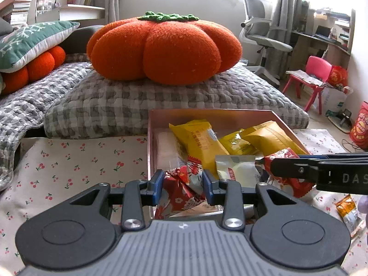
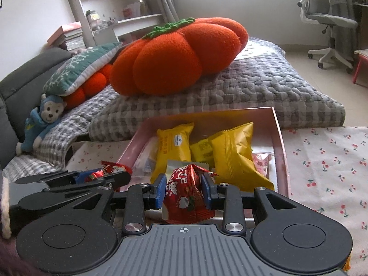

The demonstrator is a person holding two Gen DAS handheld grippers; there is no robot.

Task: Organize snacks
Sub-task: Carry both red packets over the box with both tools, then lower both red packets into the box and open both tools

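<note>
In my left camera, the left gripper [image 1: 183,184] has a red snack packet [image 1: 181,189] between its two blue pads. The packet is crumpled, with a white and flower pattern, and it fills the gap from one pad to the other. The jaws stand only a little apart, closed on this packet, so I hold it there. It hangs over the near edge of the pink box [image 1: 150,135].

In my right camera, the right gripper [image 2: 183,189] holds a second red packet [image 2: 185,197] with white characters printed on it. Both pads press into its sides and the wrapper bulges above and below them. These jaws are also narrow, shut on the packet. It is just in front of the near wall of the box [image 2: 279,138], above the snacks inside.

The box stands on a cloth with a cherry print [image 1: 76,161]. Inside it I see a long yellow packet [image 1: 200,142], a small yellow packet [image 1: 237,143], a golden ridged packet [image 1: 273,138], a white packet [image 1: 237,169] and a clear wrapped one [image 1: 164,149] at the left wall. One more snack, an orange and white packet [image 1: 348,211], lies on the cloth to the right of the box, apart from it.

Behind the box there is a grey checked quilt [image 1: 138,96] with a big orange pumpkin cushion [image 1: 165,48] on it.
</note>
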